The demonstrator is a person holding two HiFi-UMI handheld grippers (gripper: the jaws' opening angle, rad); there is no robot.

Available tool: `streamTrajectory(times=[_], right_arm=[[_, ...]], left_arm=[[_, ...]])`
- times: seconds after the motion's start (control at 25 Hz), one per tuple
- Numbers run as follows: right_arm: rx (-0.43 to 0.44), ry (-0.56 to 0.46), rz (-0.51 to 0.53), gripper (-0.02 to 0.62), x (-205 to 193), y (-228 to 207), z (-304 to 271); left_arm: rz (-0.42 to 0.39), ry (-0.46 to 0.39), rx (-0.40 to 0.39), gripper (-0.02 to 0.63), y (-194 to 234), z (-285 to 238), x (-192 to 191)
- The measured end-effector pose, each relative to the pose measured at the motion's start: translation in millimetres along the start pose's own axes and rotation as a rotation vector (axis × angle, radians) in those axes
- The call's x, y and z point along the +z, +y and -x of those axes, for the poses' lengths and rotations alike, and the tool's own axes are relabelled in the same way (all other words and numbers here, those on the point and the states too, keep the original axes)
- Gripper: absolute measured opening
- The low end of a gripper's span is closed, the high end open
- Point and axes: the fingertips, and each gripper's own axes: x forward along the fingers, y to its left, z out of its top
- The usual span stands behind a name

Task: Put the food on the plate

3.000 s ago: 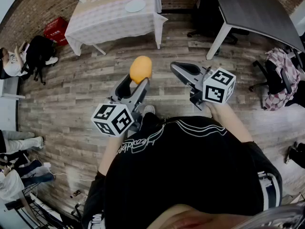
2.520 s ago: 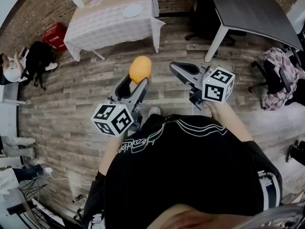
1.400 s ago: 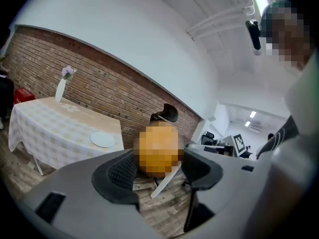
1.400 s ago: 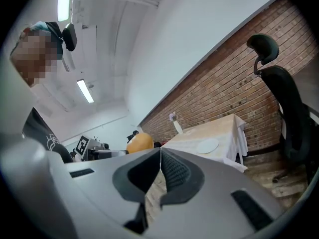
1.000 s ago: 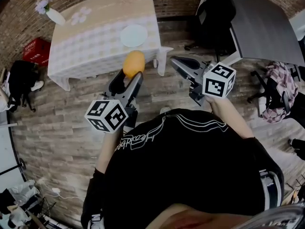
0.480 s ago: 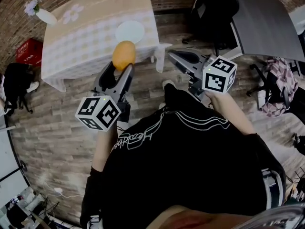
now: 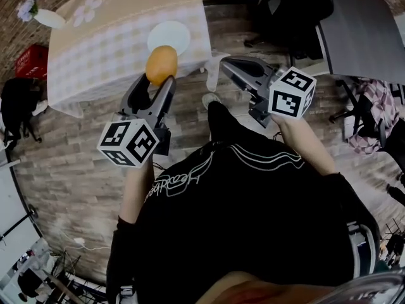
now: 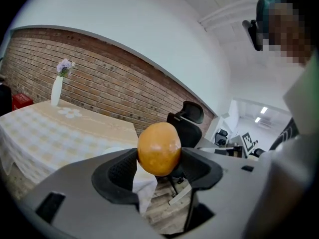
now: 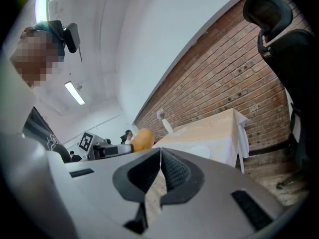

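Brick-walled room: a checked-cloth worktop (image 7: 95, 49) carries a round white plate (image 7: 169, 37) by its nearest corner. The left gripper (image 7: 158, 76) pinches a smooth orange-yellow food ball (image 7: 161, 64) aloft, seemingly for carrying plateward; the right gripper (image 7: 225, 63) is pressed together, empty.

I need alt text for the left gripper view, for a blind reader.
The left gripper holds a round orange food item between its jaws. Behind it stand a cloth-covered table with a white vase and a brick wall.
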Motion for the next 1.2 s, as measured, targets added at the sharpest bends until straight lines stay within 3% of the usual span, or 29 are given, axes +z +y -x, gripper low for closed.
streamTrajectory(times=[0.56,0.92,1.2], right_arm=[[0.009,0.044,-0.07,-0.003,31.1,-86.3,-52.4],[0.013,0.083,-0.107,-0.003,27.4,-126.6,-71.0],[0.006,0.124,-0.137,-0.003,15.4,-148.4,-79.1]], left_arm=[[0.0,0.087,0.078,0.272,54.6,-85.7,13.9],[0.046,0.146,0.114,0.272,85.9,-130.4,-4.4],[-0.015,0.21,0.18,0.272,110.9,-154.8,-25.1]])
